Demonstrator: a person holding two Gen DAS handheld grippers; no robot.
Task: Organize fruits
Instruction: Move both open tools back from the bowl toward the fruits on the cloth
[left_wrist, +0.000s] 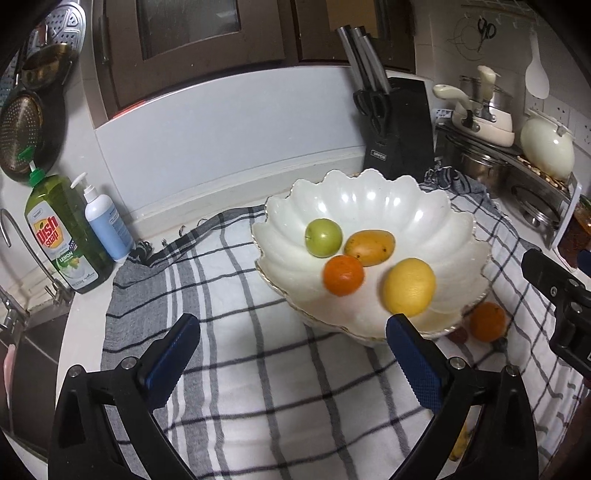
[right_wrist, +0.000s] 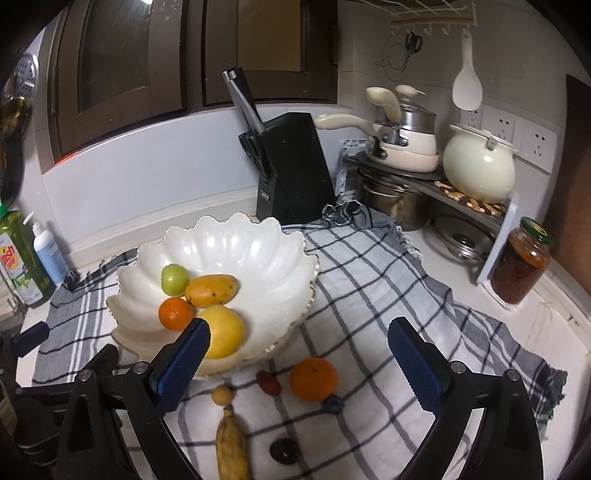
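Bowl (right_wrist: 280, 258) holds four fruits; orange (right_wrist: 313, 378) awaits, perhaps dates too; your right claw (right_wrist: 299, 339) and left claw (left_wrist: 293, 336) gape empty.

The white scalloped bowl (left_wrist: 373, 206) sits on a checked cloth (left_wrist: 240, 295) spread over the tabletop. Inside the bowl lie a green apple (left_wrist: 323, 237), a mango (left_wrist: 369, 247) touching it, an orange (left_wrist: 343, 275) and a lemon (left_wrist: 409, 286). A second orange (left_wrist: 487, 321) rests on the cloth just beside the bowl's right rim. The left gripper (left_wrist: 293, 354) hangs in front of the bowl with its blue-padded fingers (left_wrist: 173, 354) spread wide and nothing between them. Behind the bowl stands a black knife block (left_wrist: 399, 125); well left of the bowl is a dish soap bottle (left_wrist: 62, 236)
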